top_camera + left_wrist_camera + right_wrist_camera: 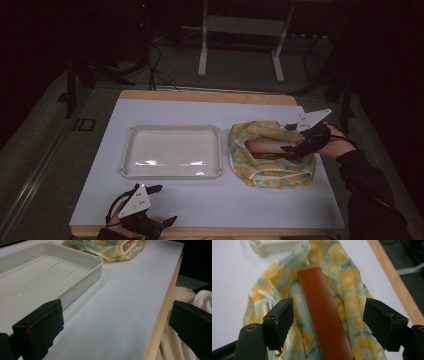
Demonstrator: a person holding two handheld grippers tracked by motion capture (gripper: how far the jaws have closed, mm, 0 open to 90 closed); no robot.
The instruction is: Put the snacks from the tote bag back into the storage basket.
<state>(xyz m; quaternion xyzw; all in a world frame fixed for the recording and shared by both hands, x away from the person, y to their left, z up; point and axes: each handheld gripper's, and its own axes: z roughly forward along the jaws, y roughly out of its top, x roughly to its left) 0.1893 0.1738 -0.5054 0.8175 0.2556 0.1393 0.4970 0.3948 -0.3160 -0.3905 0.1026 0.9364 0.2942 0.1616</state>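
Sausage-like and reddish brown, the long bar (265,147) lies inside a cloth bag (270,172) printed with orange slices, at the right of centre in the high view, on the white sheet covering the bench (210,200). In the right gripper view we see the bar (324,322) running from the bottom centre up the middle of the frame, resting on the bag's patterned cloth (352,300).

Our right gripper (295,147) reaches in from the right edge of the high view over the bag's opening. In its own view the two black jaws stand partly open on either side of the bar, with a gap between each pad and it, so nothing is gripped.

Our left gripper (162,205) sits at the lower left of the high view, near the bench's front edge. Its jaws are spread wide and hold nothing; between them we see bare white sheet.

A shallow white tray (131,150) sits left of the bag, near it but not touching; in the left gripper view its corner (96,267) is at upper left.
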